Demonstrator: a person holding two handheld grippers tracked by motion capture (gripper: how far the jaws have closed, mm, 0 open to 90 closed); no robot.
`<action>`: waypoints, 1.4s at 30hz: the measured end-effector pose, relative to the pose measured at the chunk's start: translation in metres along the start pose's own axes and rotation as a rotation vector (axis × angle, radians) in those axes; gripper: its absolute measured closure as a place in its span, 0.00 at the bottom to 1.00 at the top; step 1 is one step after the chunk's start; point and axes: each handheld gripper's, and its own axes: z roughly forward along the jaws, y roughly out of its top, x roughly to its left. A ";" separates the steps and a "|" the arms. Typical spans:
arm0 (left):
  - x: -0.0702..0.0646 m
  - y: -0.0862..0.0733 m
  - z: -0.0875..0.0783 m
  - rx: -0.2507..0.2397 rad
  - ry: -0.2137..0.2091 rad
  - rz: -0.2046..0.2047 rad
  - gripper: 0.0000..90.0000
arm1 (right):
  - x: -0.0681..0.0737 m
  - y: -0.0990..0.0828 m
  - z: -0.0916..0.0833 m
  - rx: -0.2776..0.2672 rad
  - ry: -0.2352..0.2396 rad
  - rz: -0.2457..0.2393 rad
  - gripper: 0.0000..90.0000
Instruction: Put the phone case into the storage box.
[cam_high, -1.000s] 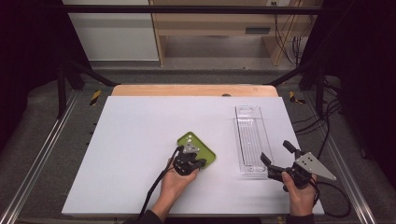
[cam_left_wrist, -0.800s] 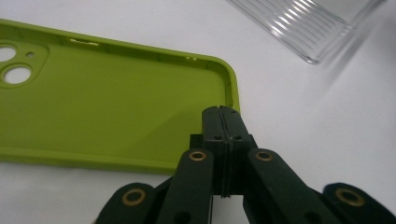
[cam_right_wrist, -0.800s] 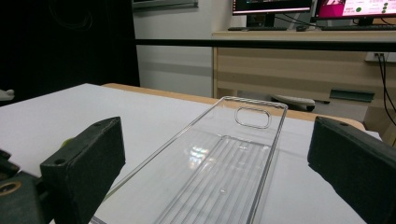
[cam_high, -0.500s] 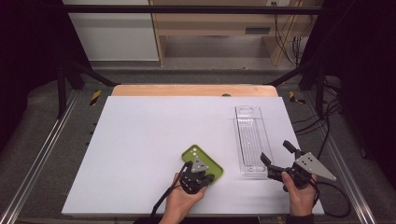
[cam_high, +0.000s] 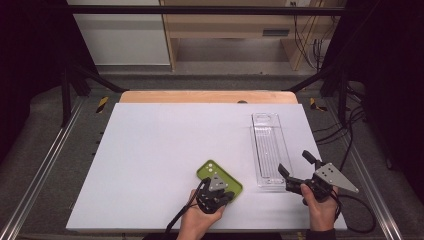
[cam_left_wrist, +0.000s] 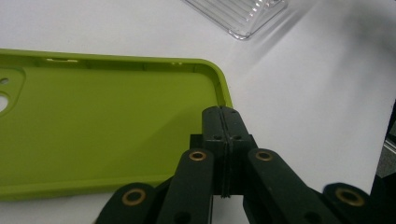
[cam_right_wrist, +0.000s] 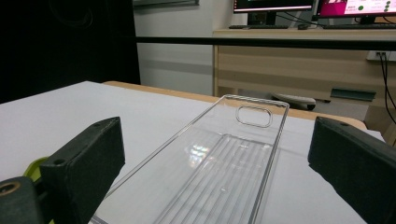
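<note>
Table (cam_high: 150, 165) is the landmark in the high view: the green phone case (cam_high: 216, 176) lies on its near part, open side up, and the left gripper (cam_high: 218, 192) sits on the near corner of this case. The clear tray (cam_high: 268, 150) lies to the right of the case, well apart, and the right gripper (cam_high: 295, 172) waits wide open and empty just at its near end

Left gripper view: the jaws are fully together on the corner rim of the green phone case (cam_left_wrist: 102, 126), a thin wall pinched between them. I judge the case light, soft and bendable, so a rim hold near a corner suits it

Right gripper view: the pads (cam_right_wrist: 86, 158) stand far apart with nothing between them, the clear tray (cam_right_wrist: 224, 163) ahead of them
</note>
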 end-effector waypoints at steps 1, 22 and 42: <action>0.000 0.000 0.000 0.000 0.000 0.000 1.00 | 0.000 0.000 0.000 0.000 0.000 0.000 0.04; 0.029 0.010 -0.048 -0.203 0.120 0.048 1.00 | 0.023 0.033 0.008 0.038 0.007 -0.062 0.02; 0.106 -0.010 -0.155 -0.398 0.401 0.004 0.91 | 0.059 0.081 0.027 0.167 0.086 -0.160 0.04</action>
